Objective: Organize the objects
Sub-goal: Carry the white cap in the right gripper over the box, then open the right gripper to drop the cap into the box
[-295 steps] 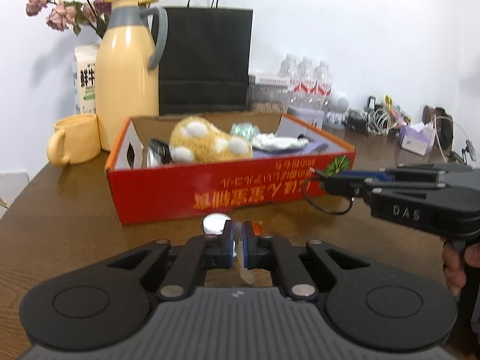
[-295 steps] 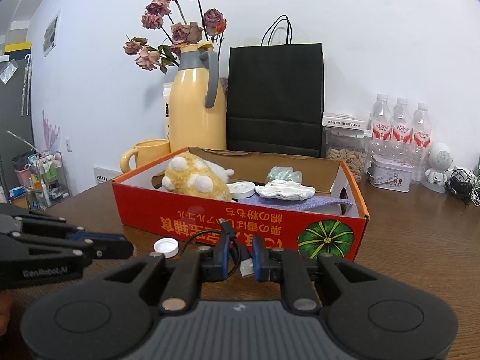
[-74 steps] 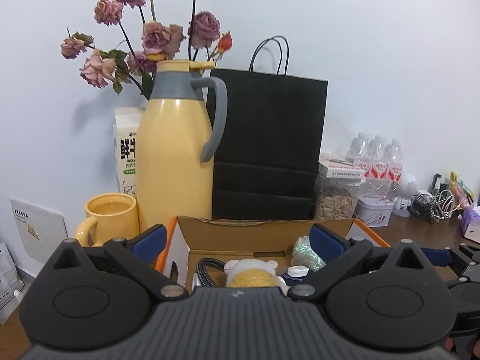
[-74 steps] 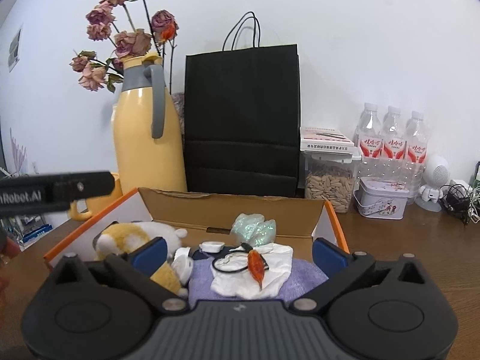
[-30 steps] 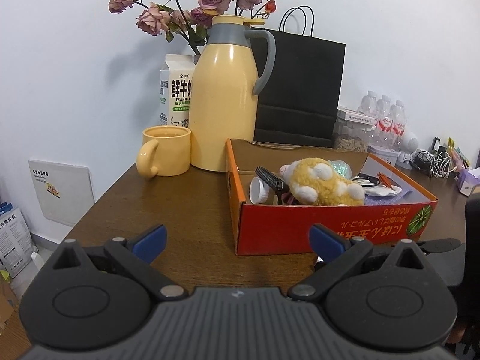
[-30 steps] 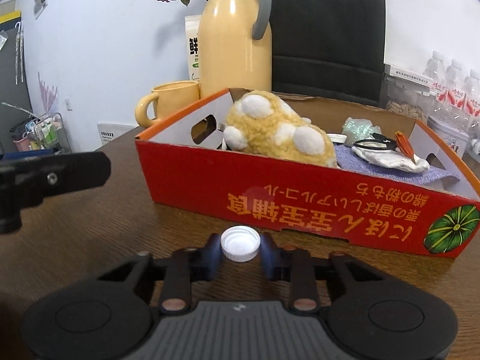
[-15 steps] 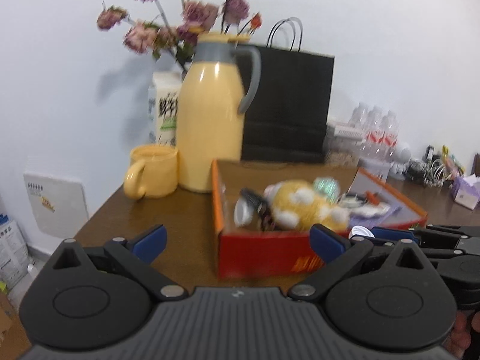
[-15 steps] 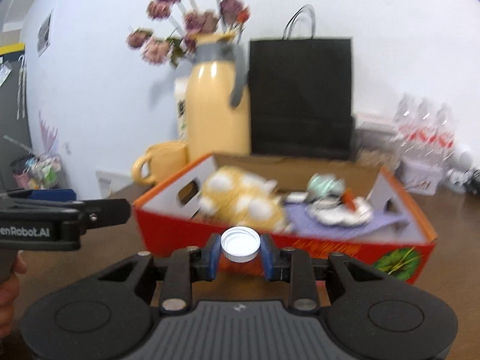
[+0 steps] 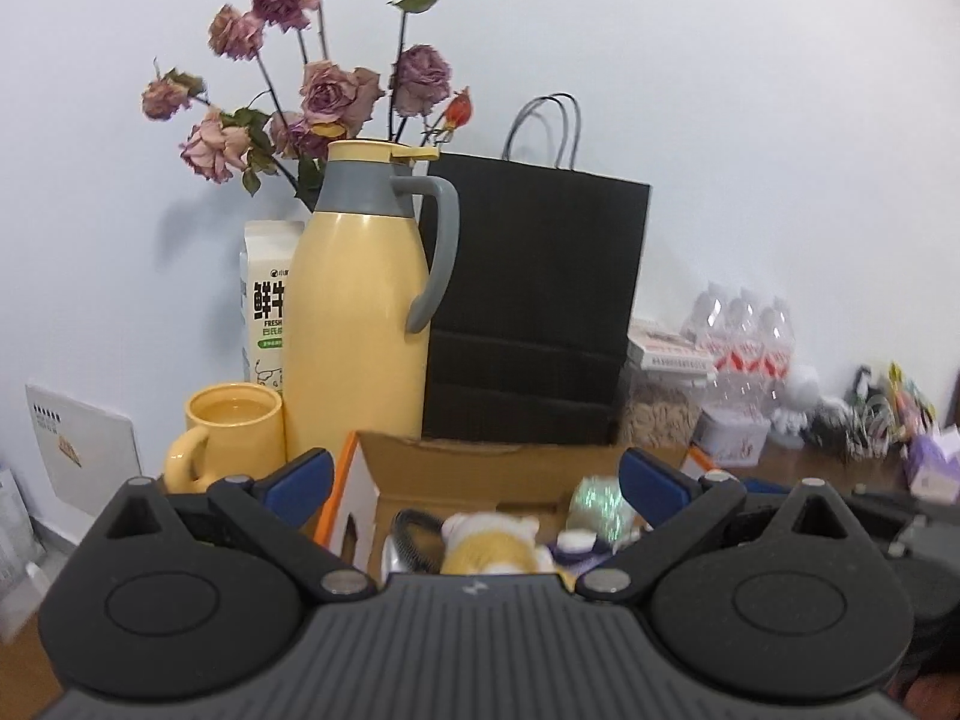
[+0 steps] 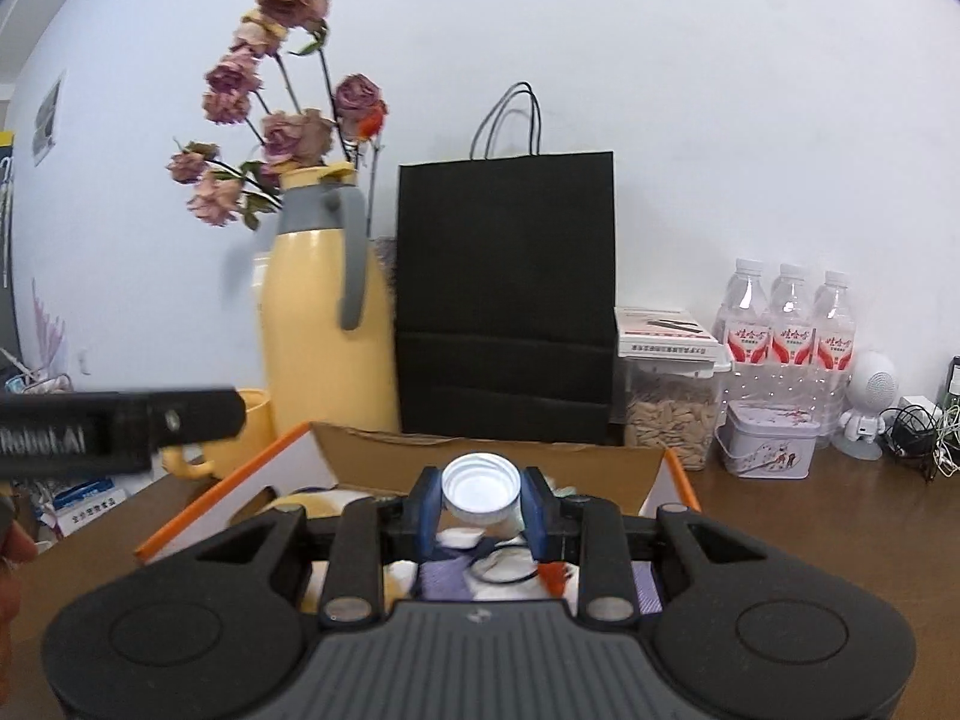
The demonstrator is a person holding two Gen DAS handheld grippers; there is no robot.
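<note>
Bottle cap [image 10: 480,487], gripped between the right tongs [image 10: 480,504] at the frame's lower centre above the cardboard box [image 10: 372,450], should be released low over a free spot, while the left tongs [image 9: 474,480] wait wide open.

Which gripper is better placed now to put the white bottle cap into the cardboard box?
The right gripper. It is shut on the white bottle cap and is held over the open cardboard box. The left gripper is wide open and holds nothing.
</note>
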